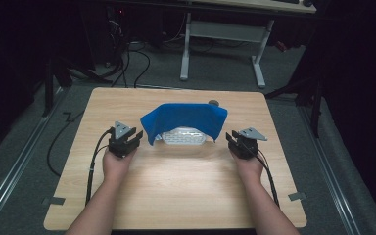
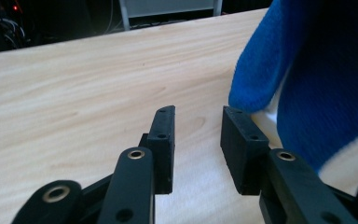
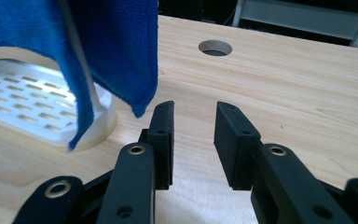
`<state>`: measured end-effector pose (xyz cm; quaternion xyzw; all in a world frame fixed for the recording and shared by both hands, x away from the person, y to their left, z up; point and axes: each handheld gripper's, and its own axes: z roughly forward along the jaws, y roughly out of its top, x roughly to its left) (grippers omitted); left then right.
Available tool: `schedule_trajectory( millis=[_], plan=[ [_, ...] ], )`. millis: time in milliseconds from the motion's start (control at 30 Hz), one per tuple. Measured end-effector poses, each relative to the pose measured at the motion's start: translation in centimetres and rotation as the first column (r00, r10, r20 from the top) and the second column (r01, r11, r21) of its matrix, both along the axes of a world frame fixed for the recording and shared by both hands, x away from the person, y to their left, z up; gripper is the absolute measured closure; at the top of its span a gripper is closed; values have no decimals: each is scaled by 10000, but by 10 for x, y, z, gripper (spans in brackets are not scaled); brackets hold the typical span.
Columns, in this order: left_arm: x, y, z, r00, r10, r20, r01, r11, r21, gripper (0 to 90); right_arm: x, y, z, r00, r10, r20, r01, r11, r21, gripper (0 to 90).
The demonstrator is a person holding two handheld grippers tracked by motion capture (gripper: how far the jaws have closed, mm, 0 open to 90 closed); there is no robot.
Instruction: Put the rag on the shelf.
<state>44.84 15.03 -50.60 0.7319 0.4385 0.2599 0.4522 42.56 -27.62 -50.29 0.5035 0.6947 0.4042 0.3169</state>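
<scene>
- On a light wooden counter (image 1: 176, 181), a blue cloth (image 1: 186, 120) is draped over a white slotted tray (image 1: 183, 137), near the middle and toward the far side.
- Left hand-held gripper (image 1: 127, 138): it sits just left of the cloth, held from behind by the person's left hand (image 1: 116, 164). The forearm comes in from the bottom edge and angles slightly inward.
- In the left gripper view, the left hand-held gripper (image 2: 198, 140) has its two black jaws apart with bare wood between them. They hold nothing. The cloth (image 2: 307, 70) hangs just beside the right-hand jaw.
- Right hand-held gripper (image 1: 235, 139): it sits just right of the cloth, pointing toward it, held by the person's right hand (image 1: 248, 166). That forearm also rises from the bottom edge and leans inward.
- In the right gripper view, the right hand-held gripper (image 3: 193, 140) has its jaws apart and empty, low over the counter (image 3: 284, 93). A corner of the cloth (image 3: 116, 46) hangs just above and to the left of the jaws, with the tray (image 3: 32, 100) under it.
- A round hole (image 3: 215, 47) is cut in the counter beyond the cloth.
- Both hands are level with each other, one on each side of the covered tray.
</scene>
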Motion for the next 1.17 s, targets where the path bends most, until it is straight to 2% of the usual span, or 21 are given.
schedule_trajectory(
  millis=[133, 200, 267, 300, 333, 367, 400, 433, 500, 533, 567, 600, 633, 700, 733, 767, 800, 867, 933, 1033, 1167],
  plan=[
    [-12, 2, -3, 9999, -79, -103, 81, 9999, 145, 642, -10, 1, 2, 10000, 90, -19, -91, 9997, -237, 660],
    [-21, 4, -6, 9997, -169, -170, 171, 9997, 146, 641, -20, 1, 3, 9995, 190, 263, -183, 9994, -285, 652],
    [-31, 5, -8, 9990, -282, -341, 288, 9994, 174, 631, -30, 0, 4, 9995, 194, 255, -187, 9994, -274, 645],
    [-37, 5, -9, 9990, -323, -316, 329, 9993, 178, 626, -40, -1, 4, 9996, 196, 191, -193, 9996, -188, 638],
    [-42, 5, -10, 9985, -406, -361, 413, 9989, 203, 626, -40, -1, 4, 9996, 196, 191, -193, 9996, -188, 636],
    [-49, 5, -11, 9982, -479, -369, 488, 9985, 237, 608, -52, -3, 3, 9998, 135, 115, -132, 9997, -199, 630],
    [-54, 5, -12, 9978, -531, -394, 542, 9982, 257, 608, -52, -3, 3, 9998, 135, 115, -132, 9997, -199, 630],
    [-65, 6, -12, 9971, -689, -338, 701, 9968, 375, 592, -62, -4, 3, 10000, 19, 95, -17, 9996, -284, 624],
    [-71, 6, -11, 9965, -743, -381, 758, 9964, 382, 584, -68, -5, 3, 9999, 38, 113, -34, 9995, -320, 617],
    [-84, 8, -11, 9949, -916, -429, 934, 9948, 404, 567, -79, -7, 4, 9998, 116, 146, -110, 9990, -427, 595],
    [-84, 8, -11, 9949, -916, -429, 934, 9948, 404, 559, -79, -7, 4, 9998, 116, 146, -110, 9990, -427, 595],
    [-100, 10, -16, 9948, -927, -419, 950, 9939, 568, 547, -94, -8, 3, 9997, 234, 118, -229, 9988, -429, 579],
    [-100, 10, -16, 9948, -927, -419, 950, 9939, 568, 534, -94, -8, 3, 9997, 234, 118, -229, 9988, -429, 579],
    [-113, 12, -19, 9937, -876, -701, 938, 9914, 908, 512, -109, -10, 1, 9995, 316, 34, -314, 9982, -503, 565],
    [-120, 14, -18, 9923, -898, -858, 962, 9926, 744, 499, -114, -10, 0, 9993, 365, -38, -366, 9980, -506, 558],
    [-124, 16, -18, 9913, -911, -946, 961, 9941, 498, 487, -128, -11, -4, 9989, 414, -227, -426, 9973, -596, 551],
    [-133, 22, -17, 9889, -895, -1183, 911, 9958, 89, 487, -135, -12, -5, 9987, 394, -316, -415, 9969, -665, 549],
    [-135, 23, -17, 9888, -899, -1193, 917, 9957, 102, 483, -144, -13, -6, 9985, 389, -378, -414, 9970, -655, 543],
    [-136, 22, -17, 9892, -908, -1151, 944, 9952, 261, 479, -146, -14, -6, 9985, 404, -376, -428, 9969, -659, 543],
    [-133, 22, -19, 9883, -892, -1240, 927, 9954, 223, 473, -144, -14, -9, 9984, 271, -499, -304, 9972, -678, 538],
    [-134, 20, -19, 9890, -937, -1146, 985, 9944, 373, 468, -143, -13, -11, 9978, 303, -597, -348, 9965, -759, 529]
  ],
)
